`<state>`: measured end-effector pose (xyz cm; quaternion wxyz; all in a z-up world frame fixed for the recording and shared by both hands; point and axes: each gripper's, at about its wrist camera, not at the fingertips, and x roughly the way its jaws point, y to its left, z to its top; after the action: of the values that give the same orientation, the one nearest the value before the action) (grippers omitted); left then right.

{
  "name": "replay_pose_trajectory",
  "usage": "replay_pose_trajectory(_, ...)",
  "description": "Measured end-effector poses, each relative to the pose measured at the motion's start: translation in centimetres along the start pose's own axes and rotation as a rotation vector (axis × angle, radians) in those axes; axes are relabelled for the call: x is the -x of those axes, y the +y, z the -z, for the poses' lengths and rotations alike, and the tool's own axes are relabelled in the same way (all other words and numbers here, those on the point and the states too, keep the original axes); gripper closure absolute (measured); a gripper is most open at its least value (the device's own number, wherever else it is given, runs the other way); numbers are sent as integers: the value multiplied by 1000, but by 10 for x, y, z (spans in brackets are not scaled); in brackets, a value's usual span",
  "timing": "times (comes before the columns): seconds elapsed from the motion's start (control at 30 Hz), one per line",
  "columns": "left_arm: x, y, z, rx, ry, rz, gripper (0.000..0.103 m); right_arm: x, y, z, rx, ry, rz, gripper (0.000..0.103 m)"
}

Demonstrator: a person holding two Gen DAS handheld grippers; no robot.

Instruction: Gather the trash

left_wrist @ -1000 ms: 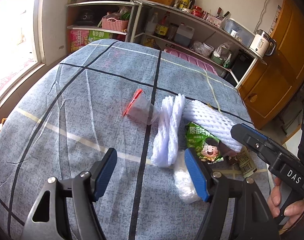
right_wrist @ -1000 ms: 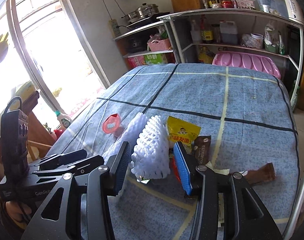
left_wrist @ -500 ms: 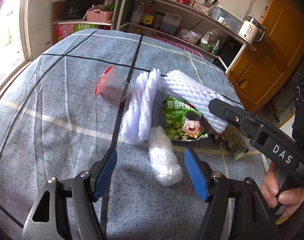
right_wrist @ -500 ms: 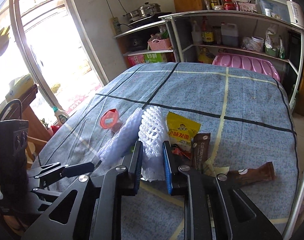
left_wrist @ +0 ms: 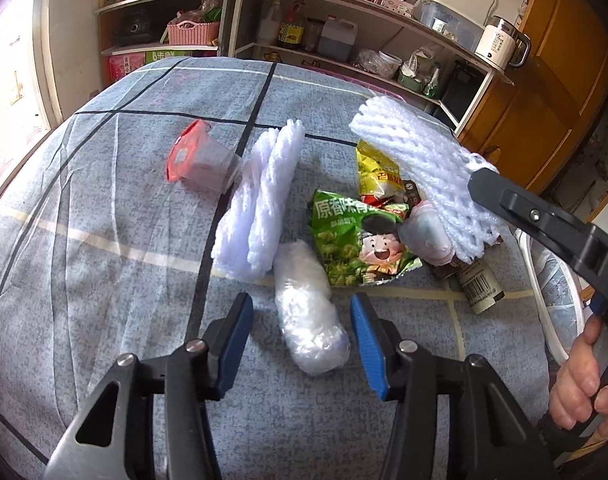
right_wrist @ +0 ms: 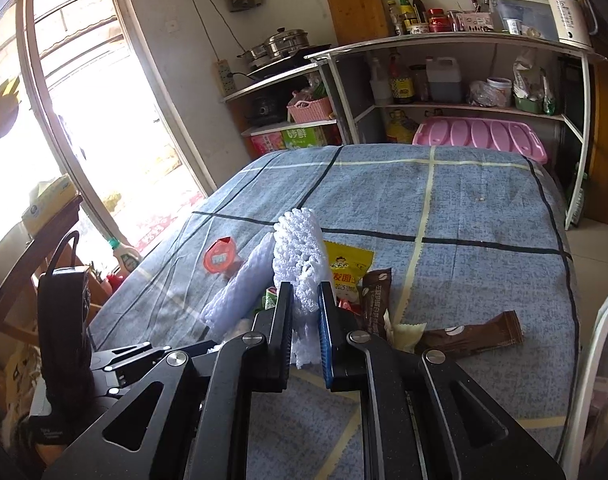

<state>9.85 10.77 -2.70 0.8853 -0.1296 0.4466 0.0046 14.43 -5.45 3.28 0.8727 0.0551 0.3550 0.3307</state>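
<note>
White foam net sleeve point(right_wrist: 302, 256) is clamped betw. fingers of right hand-held gripper point(right_wrist: 305, 312), lifted off the desk point(left_wrist: 104, 216) above snack wrappers point(left_wrist: 355, 236). Left hand-held gripper point(left_wrist: 300, 344) is held wide open w/ nothing gripped, a clear plastic wad point(left_wrist: 307, 320) lying betw. its blue pads point(left_wrist: 236, 340).

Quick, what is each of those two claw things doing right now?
Left gripper: open, holding nothing, straddling a crumpled clear plastic bag.
Right gripper: shut on the white foam mesh fruit sleeve.

white foam net point(right_wrist: 300, 256) pinched in right claw point(right_wrist: 305, 308), raised above wrappers point(left_wrist: 357, 240).
</note>
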Motion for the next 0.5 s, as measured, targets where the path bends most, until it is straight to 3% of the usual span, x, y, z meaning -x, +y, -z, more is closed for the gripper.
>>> replay_pose_trajectory(0.33, 1, 7, 1, 29, -9, 2, 74, 20, -7, 7, -44, -33, 7, 91)
replay_pose_trajectory(0.5, 5, 6, 4, 33, -18, 5, 75, 32, -14, 12, -68, -55, 13, 91)
